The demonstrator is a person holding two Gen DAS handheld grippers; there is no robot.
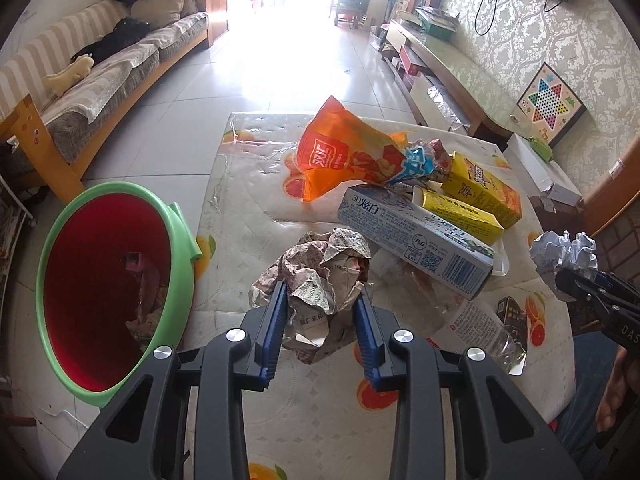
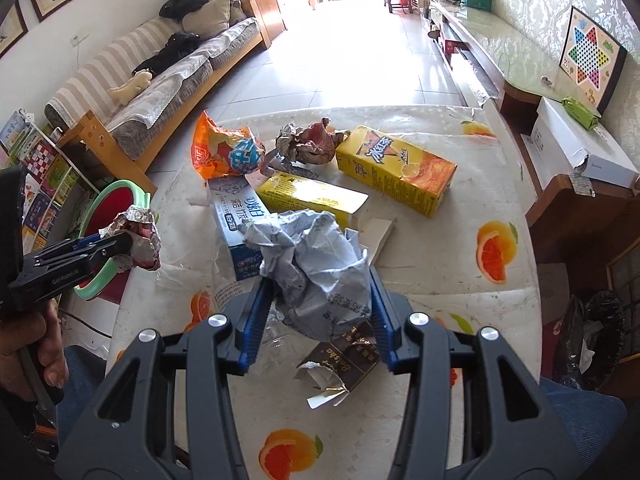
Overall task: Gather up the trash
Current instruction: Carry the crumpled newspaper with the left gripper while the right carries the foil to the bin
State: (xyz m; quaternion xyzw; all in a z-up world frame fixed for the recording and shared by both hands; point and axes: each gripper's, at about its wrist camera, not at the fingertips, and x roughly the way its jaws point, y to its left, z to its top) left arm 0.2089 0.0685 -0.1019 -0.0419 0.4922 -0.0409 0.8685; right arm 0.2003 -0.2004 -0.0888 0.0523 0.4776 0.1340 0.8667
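In a living room, a table [image 1: 248, 200] with a fruit-print cover carried cartons and wrappers. We saw the left gripper [image 1: 321, 296] clamped on a crumpled newspaper ball [image 1: 316, 276], lifted beside the red bin [image 1: 104, 280]. The right gripper [image 2: 318, 280] pinched a crumpled white paper ball [image 2: 316, 264] above the table.

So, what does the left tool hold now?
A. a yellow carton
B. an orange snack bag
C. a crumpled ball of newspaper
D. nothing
C: the blue pads of the left tool press on both sides of the crumpled ball of newspaper, lifted above the table.
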